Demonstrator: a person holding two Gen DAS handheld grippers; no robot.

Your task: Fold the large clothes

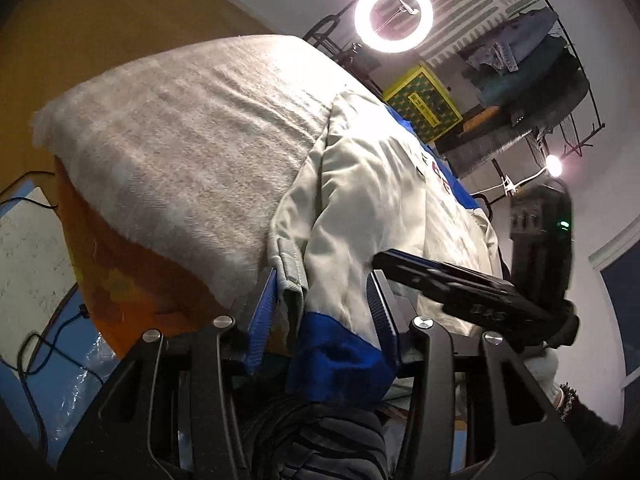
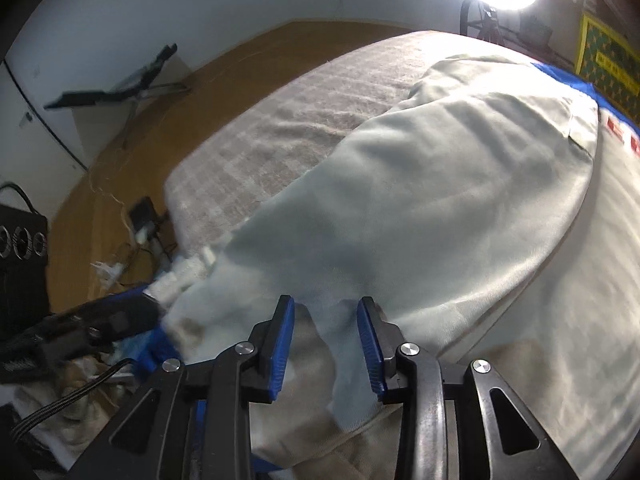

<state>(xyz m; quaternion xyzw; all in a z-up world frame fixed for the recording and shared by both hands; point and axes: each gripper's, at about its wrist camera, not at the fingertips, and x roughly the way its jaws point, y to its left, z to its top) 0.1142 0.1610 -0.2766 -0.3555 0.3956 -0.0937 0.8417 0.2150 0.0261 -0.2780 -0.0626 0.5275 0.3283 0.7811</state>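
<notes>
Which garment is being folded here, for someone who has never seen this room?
Find the table covered by a beige blanket. On its right half lies a cream jacket, the only garment there, with blue trim and red lettering.

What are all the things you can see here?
jacket: one, cream with blue trim, spread on the blanket
blanket: one, beige, covering the table
ring light: one, white, glowing behind the table
clothes rack: one, dark, hung with clothes, by the wall
yellow box: one, yellow-edged, beyond the table
cables: several, on the wooden floor
left gripper: black, blue fingers open around the jacket hem
right gripper: black, blue fingers open around cream cloth
</notes>
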